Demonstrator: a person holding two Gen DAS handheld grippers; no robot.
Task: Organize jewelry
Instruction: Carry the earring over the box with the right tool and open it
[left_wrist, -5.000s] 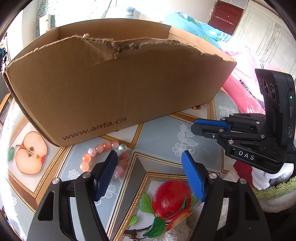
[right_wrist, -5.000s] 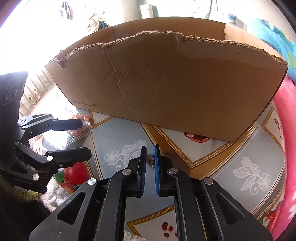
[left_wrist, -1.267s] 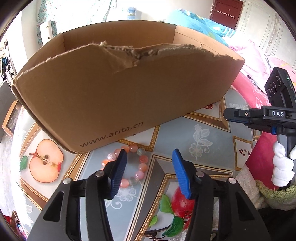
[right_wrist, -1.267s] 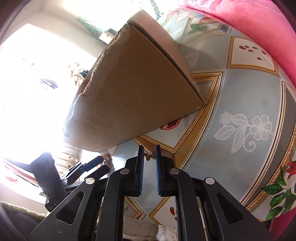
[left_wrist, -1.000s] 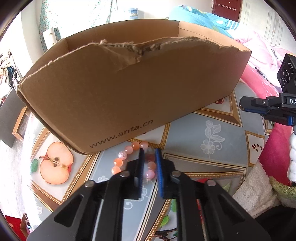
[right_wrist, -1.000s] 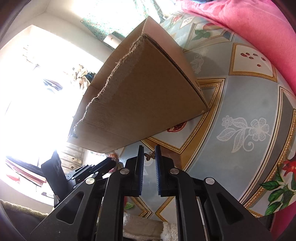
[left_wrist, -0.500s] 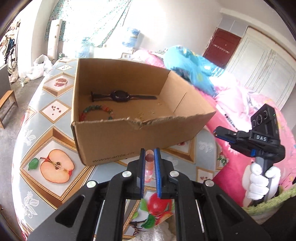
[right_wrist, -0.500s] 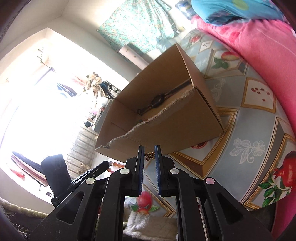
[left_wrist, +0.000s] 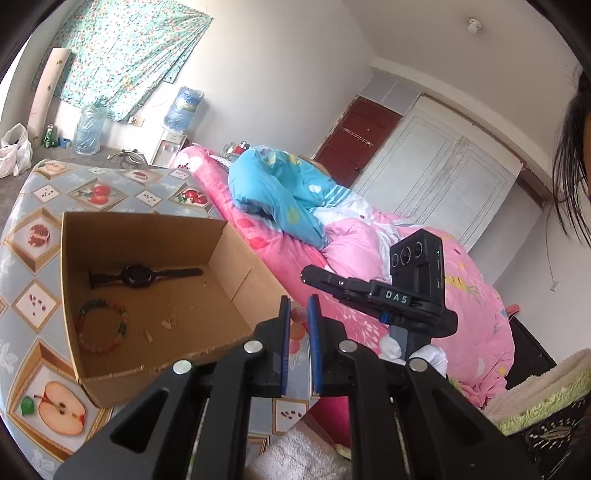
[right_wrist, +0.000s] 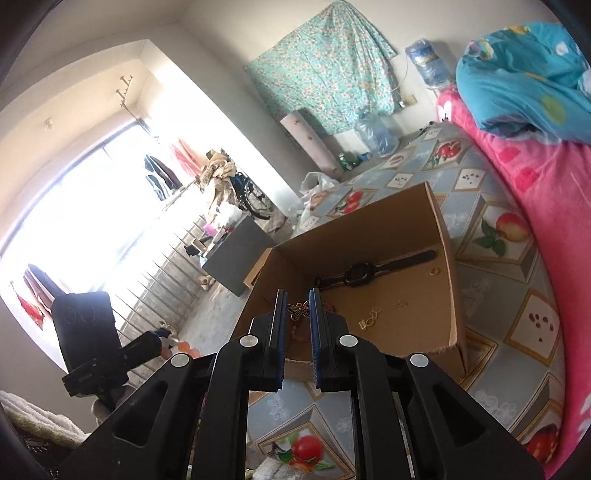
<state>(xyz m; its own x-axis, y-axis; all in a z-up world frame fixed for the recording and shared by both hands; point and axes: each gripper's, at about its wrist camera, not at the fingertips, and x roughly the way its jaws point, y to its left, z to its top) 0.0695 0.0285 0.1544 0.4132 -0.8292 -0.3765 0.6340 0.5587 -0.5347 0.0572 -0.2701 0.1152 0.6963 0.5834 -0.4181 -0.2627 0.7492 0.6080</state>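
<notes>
My left gripper (left_wrist: 296, 312) is shut on a bracelet of pink and orange beads (left_wrist: 297, 330), which hangs between the blue pads above the near right corner of the cardboard box (left_wrist: 70, 332). My right gripper (right_wrist: 298, 308) is shut on a small bronze butterfly pendant (right_wrist: 300, 309), held over the box's near wall (right_wrist: 448, 349). Inside the box lie a black watch (left_wrist: 138, 275), a multicoloured bead bracelet (left_wrist: 101, 330) and small metal pieces (right_wrist: 371, 317). The left view also shows the right gripper (left_wrist: 314, 275), raised to the right of the box.
The box stands on a fruit-patterned cloth (left_wrist: 33, 302) next to a pink bed (left_wrist: 476, 332) with a blue quilt (left_wrist: 280, 192). A fluffy white and green rug (left_wrist: 535, 387) lies at lower right. A person's dark hair (left_wrist: 570, 158) shows at the right edge.
Both grippers rose from the cloth to above the box rim. The left one lifted the pink bead bracelet off the cloth; the right one kept its pendant. The box's inside came into view.
</notes>
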